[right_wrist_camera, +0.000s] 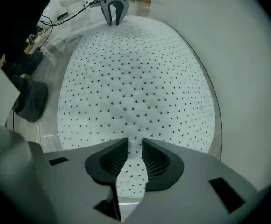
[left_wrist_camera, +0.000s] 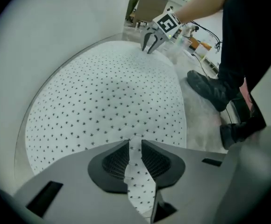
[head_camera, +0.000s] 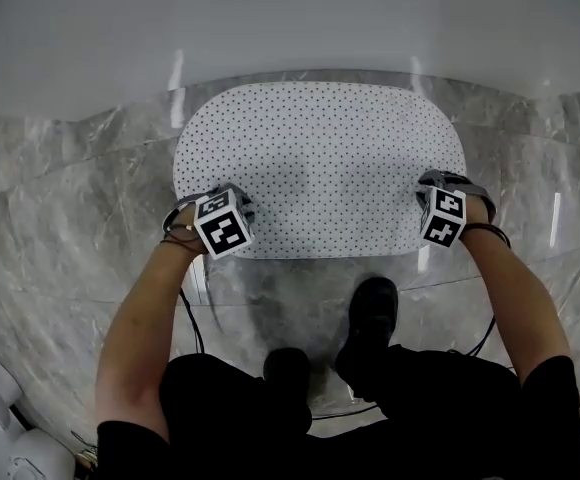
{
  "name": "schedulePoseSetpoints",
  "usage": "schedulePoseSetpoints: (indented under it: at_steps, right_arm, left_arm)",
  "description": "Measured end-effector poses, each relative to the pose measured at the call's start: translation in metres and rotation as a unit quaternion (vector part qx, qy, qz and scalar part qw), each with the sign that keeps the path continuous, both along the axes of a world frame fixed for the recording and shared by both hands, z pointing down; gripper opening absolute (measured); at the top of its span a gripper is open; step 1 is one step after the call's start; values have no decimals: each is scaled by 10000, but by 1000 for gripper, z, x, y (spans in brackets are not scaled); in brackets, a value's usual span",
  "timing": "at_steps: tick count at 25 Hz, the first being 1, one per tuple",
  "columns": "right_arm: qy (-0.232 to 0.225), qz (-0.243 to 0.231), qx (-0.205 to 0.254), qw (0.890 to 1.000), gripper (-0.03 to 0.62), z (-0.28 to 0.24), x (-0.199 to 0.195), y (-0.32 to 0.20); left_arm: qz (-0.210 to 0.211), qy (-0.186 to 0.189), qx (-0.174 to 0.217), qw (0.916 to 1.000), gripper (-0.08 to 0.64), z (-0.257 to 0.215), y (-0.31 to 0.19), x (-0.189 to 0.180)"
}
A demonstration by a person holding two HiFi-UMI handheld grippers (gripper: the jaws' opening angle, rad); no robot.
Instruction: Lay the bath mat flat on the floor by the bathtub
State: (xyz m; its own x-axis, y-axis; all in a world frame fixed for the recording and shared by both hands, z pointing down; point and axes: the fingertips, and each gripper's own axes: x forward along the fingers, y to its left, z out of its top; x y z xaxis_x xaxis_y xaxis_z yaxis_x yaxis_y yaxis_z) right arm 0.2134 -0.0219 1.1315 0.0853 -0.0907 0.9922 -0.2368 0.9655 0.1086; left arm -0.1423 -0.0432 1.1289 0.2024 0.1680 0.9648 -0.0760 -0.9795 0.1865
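Shoe (head_camera: 373, 313) on the marble floor (head_camera: 60, 198), just short of the bath mat (head_camera: 320, 163). Left gripper (left_wrist_camera: 135, 141) and right gripper (right_wrist_camera: 134, 141) sit over its near edge, one per end, jaws slightly apart, not pinching. Mat lies flat alongside the bathtub (head_camera: 290, 18).

1. The bathtub wall (head_camera: 290, 28) rises right along the far edge of the bath mat (head_camera: 320, 158) and closes that side.
2. The mat's top lies bare between the left gripper (right_wrist_camera: 115, 18) and the right gripper (left_wrist_camera: 148, 46), which stand well apart at its near edge.
3. A forward shoe (head_camera: 372, 318) stands just beside the near edge; a rear shoe (head_camera: 288, 368) stands further back.
4. Cables (head_camera: 192, 318) trail on the floor (head_camera: 60, 208) beneath the left arm.
5. Open marble floor lies off both ends of the mat.
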Motion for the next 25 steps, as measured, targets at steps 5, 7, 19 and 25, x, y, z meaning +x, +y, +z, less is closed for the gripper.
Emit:
schedulePoseSetpoints:
  at_steps: [5, 7, 19, 25]
  right_arm:
    - [147, -575, 310, 9978, 91, 0, -1, 1]
    - [151, -471, 294, 9983, 91, 1, 0, 0]
    - [-1562, 1502, 708, 9737, 68, -164, -41, -72]
    - [-2770, 2396, 940, 9258, 32, -317, -73, -57]
  left_arm:
    - [51, -223, 81, 9997, 24, 5, -8, -2]
    - [-130, -225, -67, 9996, 21, 4, -10, -3]
    - [-2883, 997, 628, 9503, 24, -124, -62, 9]
    - [-3813, 1775, 891, 9029, 21, -302, -74, 38]
